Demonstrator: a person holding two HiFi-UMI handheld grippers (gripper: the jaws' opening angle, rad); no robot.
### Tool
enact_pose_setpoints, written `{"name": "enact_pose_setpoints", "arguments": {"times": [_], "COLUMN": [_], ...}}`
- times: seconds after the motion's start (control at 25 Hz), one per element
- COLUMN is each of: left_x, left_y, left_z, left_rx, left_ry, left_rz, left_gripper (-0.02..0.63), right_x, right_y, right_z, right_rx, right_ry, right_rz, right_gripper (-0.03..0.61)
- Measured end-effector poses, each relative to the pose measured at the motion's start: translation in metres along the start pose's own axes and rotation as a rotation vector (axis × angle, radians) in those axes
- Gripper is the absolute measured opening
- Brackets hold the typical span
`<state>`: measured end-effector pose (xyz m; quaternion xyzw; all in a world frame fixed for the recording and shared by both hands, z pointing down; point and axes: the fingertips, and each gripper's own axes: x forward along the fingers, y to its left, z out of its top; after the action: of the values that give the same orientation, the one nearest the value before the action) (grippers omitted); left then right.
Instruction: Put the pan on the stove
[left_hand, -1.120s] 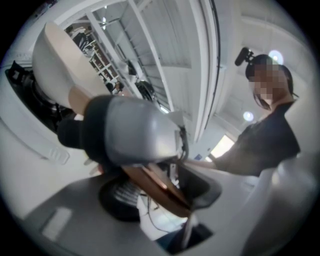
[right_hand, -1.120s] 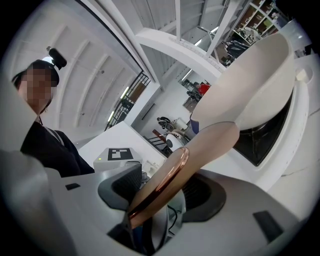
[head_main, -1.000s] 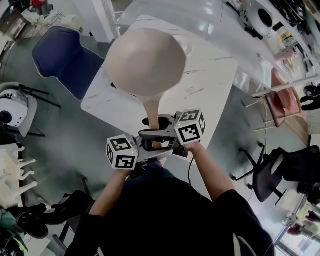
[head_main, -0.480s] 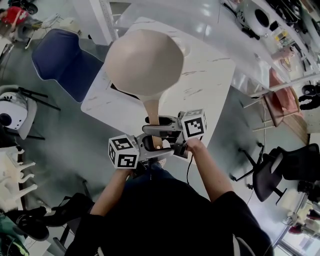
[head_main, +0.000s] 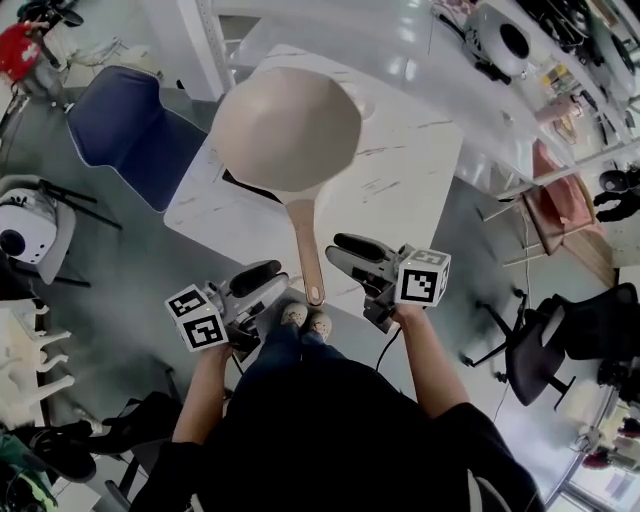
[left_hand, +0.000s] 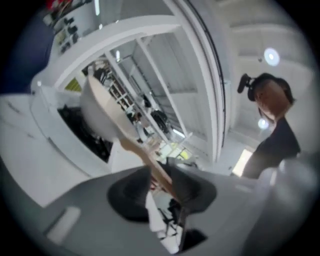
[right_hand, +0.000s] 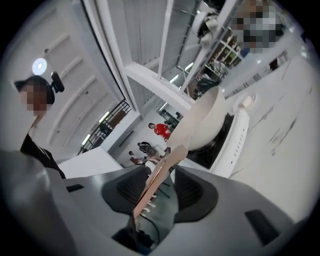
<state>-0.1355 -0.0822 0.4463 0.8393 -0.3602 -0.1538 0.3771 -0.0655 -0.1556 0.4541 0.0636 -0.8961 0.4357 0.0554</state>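
Bright, even overhead light; glare streaks the glossy white counter (head_main: 400, 45) (the floor (head_main: 130, 270) looks duller). Both gripper views warp toward dark vignetted rims; 1 round ceiling lamp (left_hand: 270, 56) flares, and the near pan handle (left_hand: 150, 160) is blurred.

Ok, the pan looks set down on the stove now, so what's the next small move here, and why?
Probably draw both grippers back clear. The pan rests on the stove; the left gripper and right gripper stand either side of its handle, jaws closing but gripping nothing.
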Motion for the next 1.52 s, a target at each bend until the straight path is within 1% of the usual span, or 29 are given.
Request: {"name": "enact_pose_setpoints", "arguments": {"times": [0.04, 0.08, 0.2, 0.28, 0.36, 0.44, 0.52, 0.6, 0.72, 0.88, 1.12, 1.24, 1.52], "left_x": [-0.006, -0.010, -0.011, -0.006, -0.001, 0.007, 0.019, 0.033, 0.058, 0.086, 0.112, 0.118, 0.123], "left_y": [-0.001, -0.004, -0.020, -0.034, -0.048, -0.064, -0.079, -0.090, -0.104, -0.124, -0.149, -0.158, -0.165], "left_z": [0.010, 0.019, 0.042, 0.055, 0.068, 0.077, 0.082, 0.086, 0.087, 0.079, 0.060, 0.055, 0.042], "left_rx": [0.087, 0.176, 0.403, 0.523, 0.634, 0.732, 0.802, 0.839, 0.846, 0.864, 0.904, 0.921, 0.915], "left_ry": [-0.024, -0.043, -0.067, -0.080, -0.096, -0.102, -0.107, -0.117, -0.130, -0.134, -0.126, -0.116, -0.101], "left_rz": [0.049, 0.095, 0.196, 0.244, 0.292, 0.324, 0.341, 0.336, 0.287, 0.236, 0.182, 0.169, 0.136], "left_gripper": [0.086, 0.028, 0.008, 0.008, 0.008, 0.008, 0.008, 0.008, 0.008, 0.008, 0.008, 0.008, 0.008], "right_x": [-0.006, -0.012, -0.023, -0.029, -0.038, -0.051, -0.070, -0.092, -0.127, -0.171, -0.224, -0.238, -0.250], "right_y": [0.003, 0.006, 0.029, 0.047, 0.064, 0.080, 0.092, 0.101, 0.110, 0.116, 0.124, 0.128, 0.129], "right_z": [0.006, 0.012, 0.027, 0.036, 0.044, 0.052, 0.059, 0.066, 0.073, 0.072, 0.059, 0.056, 0.048], "right_rx": [-0.060, -0.127, -0.358, -0.529, -0.668, -0.750, -0.792, -0.815, -0.850, -0.889, -0.872, -0.865, -0.839], "right_ry": [-0.038, -0.073, -0.140, -0.176, -0.221, -0.279, -0.346, -0.418, -0.506, -0.561, -0.640, -0.662, -0.687], "right_rz": [-0.047, -0.093, -0.209, -0.300, -0.395, -0.475, -0.552, -0.628, -0.743, -0.892, -1.052, -1.090, -1.112], "right_gripper": [0.110, 0.043, 0.026, 0.023, 0.021, 0.021, 0.021, 0.020, 0.020, 0.020, 0.020, 0.020, 0.019]}}
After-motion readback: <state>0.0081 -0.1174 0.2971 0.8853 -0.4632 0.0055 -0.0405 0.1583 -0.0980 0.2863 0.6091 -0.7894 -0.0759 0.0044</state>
